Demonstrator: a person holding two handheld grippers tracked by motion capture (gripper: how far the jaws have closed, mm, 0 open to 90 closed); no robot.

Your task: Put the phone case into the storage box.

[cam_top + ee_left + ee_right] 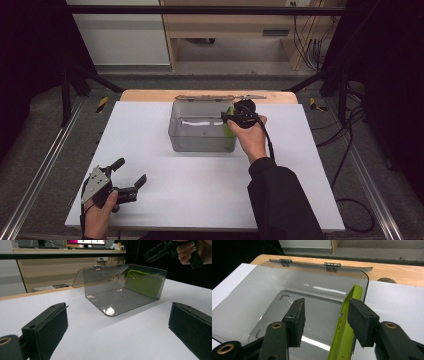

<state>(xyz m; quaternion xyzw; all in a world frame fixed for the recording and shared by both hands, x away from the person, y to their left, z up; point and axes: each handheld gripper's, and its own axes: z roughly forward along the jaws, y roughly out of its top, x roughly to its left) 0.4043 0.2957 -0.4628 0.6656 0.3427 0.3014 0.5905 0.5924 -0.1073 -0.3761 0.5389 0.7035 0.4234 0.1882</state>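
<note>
A clear plastic box stands at the back middle of the white table top, its hinged lid folded back. A lime-green phone case stands on edge inside it, leaning on the right wall. My right gripper hovers over that corner of the box, open. In the right gripper view the case rises between the jaws, close to the right pad, with a wide gap to the left one. My left gripper rests open at the front left, nothing between its fingers.
The white sheet covers a wooden table. Black frame rails run along both sides, with cables on the floor at the right. A cable trails from the right gripper over the person's hand.
</note>
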